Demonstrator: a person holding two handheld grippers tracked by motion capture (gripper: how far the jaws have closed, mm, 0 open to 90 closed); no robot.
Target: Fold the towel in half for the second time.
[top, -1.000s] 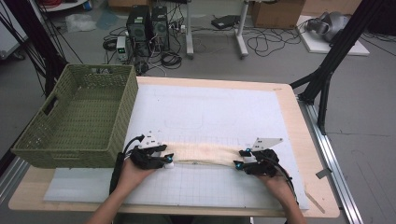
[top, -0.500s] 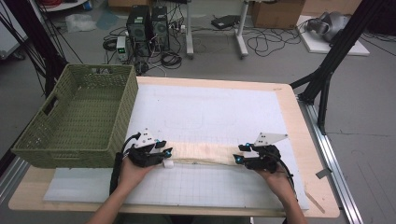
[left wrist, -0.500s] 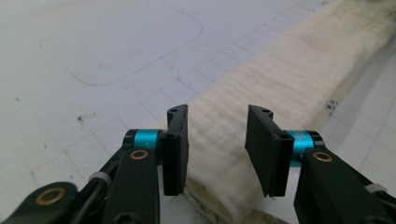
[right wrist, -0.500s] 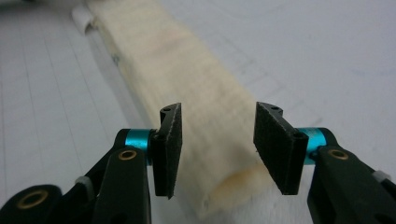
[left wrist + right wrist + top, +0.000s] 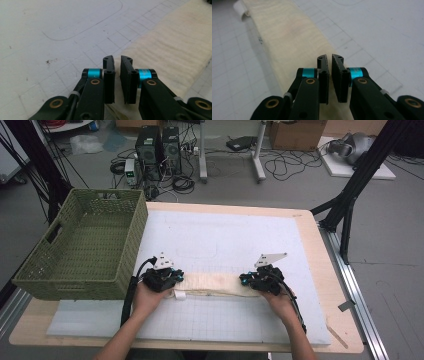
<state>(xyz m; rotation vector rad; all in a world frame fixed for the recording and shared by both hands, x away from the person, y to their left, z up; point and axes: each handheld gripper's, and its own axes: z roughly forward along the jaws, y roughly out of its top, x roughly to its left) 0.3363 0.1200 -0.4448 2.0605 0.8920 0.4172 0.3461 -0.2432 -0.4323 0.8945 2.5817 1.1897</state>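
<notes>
Both tongs just squeezed down on the folded cream towel [image 5: 212, 284]: left gripper [image 5: 175, 279] pinches its far-left corner, right gripper [image 5: 245, 280] pinches the opposite end's far corner. Towel stretches between them. Green basket [image 5: 85, 245] sits beside the left gripper; open white mat [image 5: 225, 235] lies beyond both.

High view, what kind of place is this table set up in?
Probably a lab or workshop rigged for recording, not a home: desktop computer towers with tangled cables on the bare floor, black stand legs beside the table, and a gridded white mat.
</notes>
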